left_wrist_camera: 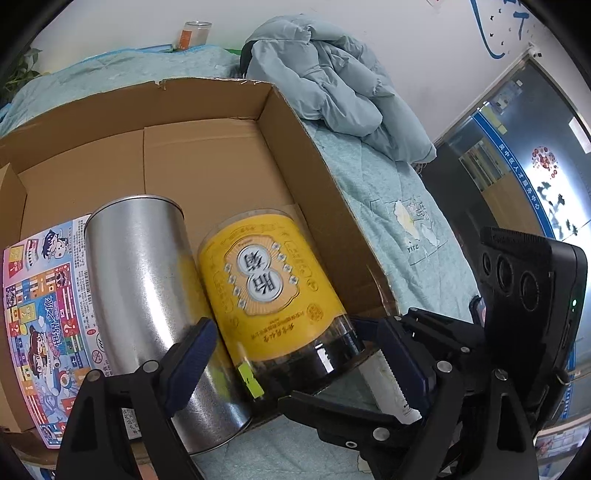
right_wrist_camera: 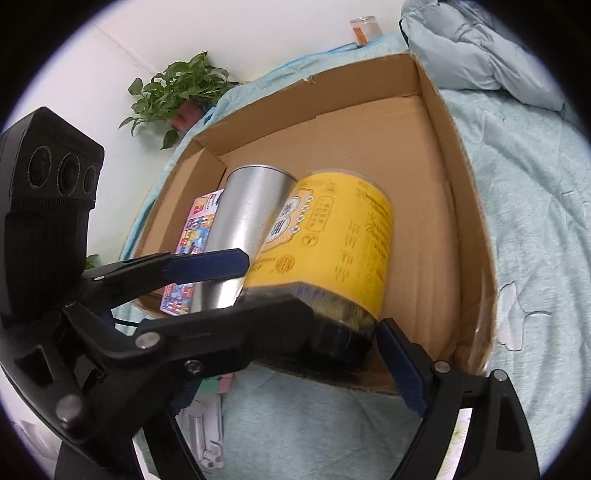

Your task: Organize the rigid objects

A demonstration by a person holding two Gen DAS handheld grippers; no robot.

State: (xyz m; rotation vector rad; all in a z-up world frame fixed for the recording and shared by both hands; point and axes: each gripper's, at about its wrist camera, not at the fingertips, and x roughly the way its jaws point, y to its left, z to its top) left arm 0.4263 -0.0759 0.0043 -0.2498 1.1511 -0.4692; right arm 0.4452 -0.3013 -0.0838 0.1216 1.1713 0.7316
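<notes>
A cardboard box (left_wrist_camera: 207,155) lies open on a teal bedspread. Inside it lean a silver metal can (left_wrist_camera: 147,280), a clear jar with a yellow label (left_wrist_camera: 273,288) and a colourful flat box (left_wrist_camera: 40,317). My left gripper (left_wrist_camera: 303,343) has its blue pads either side of the yellow jar's dark lid end, apparently shut on it. In the right wrist view the box (right_wrist_camera: 454,229), silver can (right_wrist_camera: 243,218) and yellow jar (right_wrist_camera: 332,236) show again. My right gripper (right_wrist_camera: 314,310) is open around the jar's lid end, where the left gripper's black fingers (right_wrist_camera: 229,332) cross.
A crumpled pale blue jacket (left_wrist_camera: 332,81) lies on the bed behind the box. An orange-labelled can (left_wrist_camera: 194,35) stands at the far edge. A potted plant (right_wrist_camera: 177,88) stands by the wall. A white folded item (right_wrist_camera: 207,424) lies on the bedspread below the grippers.
</notes>
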